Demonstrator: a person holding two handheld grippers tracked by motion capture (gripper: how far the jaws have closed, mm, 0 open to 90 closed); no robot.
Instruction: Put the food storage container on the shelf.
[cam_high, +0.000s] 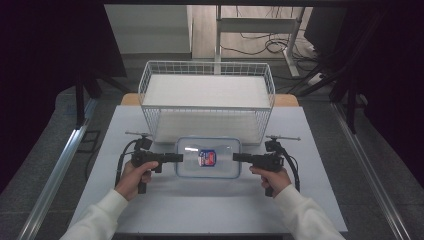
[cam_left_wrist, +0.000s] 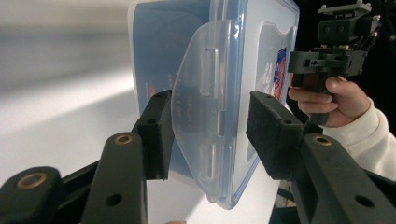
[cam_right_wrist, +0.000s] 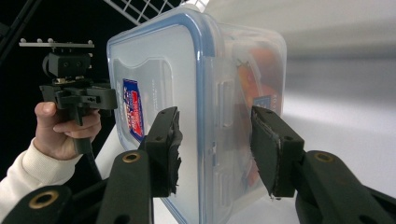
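Grey table (cam_high: 150, 210) carries a white wire basket (cam_high: 207, 100) at its far side. Just in front of the basket is a clear plastic container (cam_high: 208, 157) with a blue-rimmed lid and a red-and-blue label, held between both grippers. At its left end the left gripper (cam_high: 176, 157) clamps the lid's latch flap; the right gripper (cam_high: 239, 157) is closed on the container's right end.

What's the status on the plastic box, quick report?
Left gripper and right gripper each clamped on an end of the clear lidded box. Box is in front of the wire basket. Nothing between them.
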